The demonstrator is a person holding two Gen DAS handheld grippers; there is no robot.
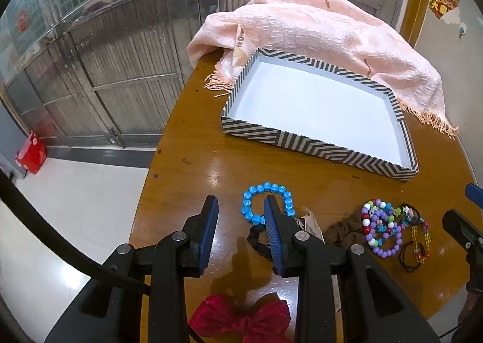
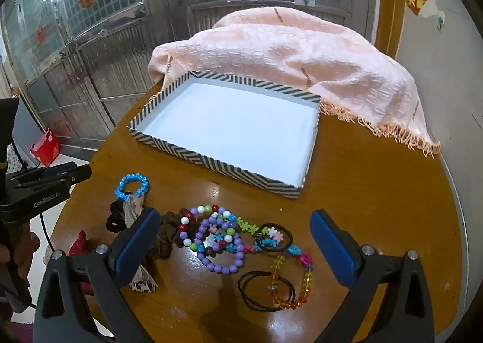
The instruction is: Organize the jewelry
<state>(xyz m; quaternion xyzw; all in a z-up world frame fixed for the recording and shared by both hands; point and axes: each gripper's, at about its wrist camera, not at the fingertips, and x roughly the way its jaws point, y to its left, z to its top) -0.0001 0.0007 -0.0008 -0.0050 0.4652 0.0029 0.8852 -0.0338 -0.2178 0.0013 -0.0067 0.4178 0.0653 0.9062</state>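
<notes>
Round wooden table (image 2: 362,192), near edge: tangled bead bracelets (image 2: 217,237) under wide-apart right gripper (image 2: 235,240), left gripper (image 1: 241,222) empty, part-open; lifting one likely drags neighbours.

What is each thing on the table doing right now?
Striped box: open, nothing inside.
Blue bracelet: flat on the table.
Purple bracelet: lying in the bead pile.
Black hair ties: flat on the table.
Pink cloth: bunched behind the box.
Left tongs: open, holding nothing.
Right tongs: wide open, holding nothing.
</notes>
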